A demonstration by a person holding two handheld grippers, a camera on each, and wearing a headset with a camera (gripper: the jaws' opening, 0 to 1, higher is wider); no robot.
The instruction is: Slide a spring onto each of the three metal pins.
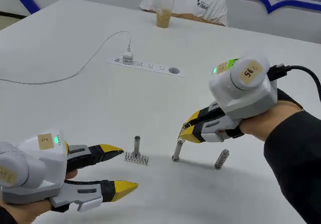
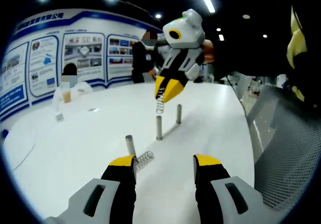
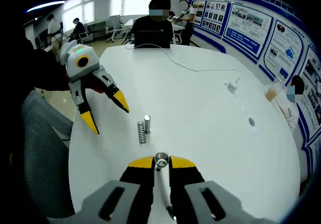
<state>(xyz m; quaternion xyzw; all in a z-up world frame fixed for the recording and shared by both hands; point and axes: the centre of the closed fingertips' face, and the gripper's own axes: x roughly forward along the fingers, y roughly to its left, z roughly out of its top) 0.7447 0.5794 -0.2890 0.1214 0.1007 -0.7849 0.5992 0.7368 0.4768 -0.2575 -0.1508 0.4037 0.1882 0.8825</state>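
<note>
With the right gripper (image 1: 186,132) clenched on 1 spring (image 2: 159,105) just above the middle pin (image 1: 177,149), hold the coil plumb over that pin's tip and lower it straight, while the left gripper (image 1: 129,169) hangs spread, left of that pin, beside the loose spring (image 1: 136,158).

The right gripper (image 1: 188,130) pinches a spring (image 1: 183,127) atop the tilted middle pin (image 1: 177,151); the left gripper (image 1: 125,168) gapes (jaws well apart) near the left pin (image 1: 137,144), a loose spring (image 1: 136,158) lying at its base; the right pin (image 1: 221,158) wears a coil.
</note>
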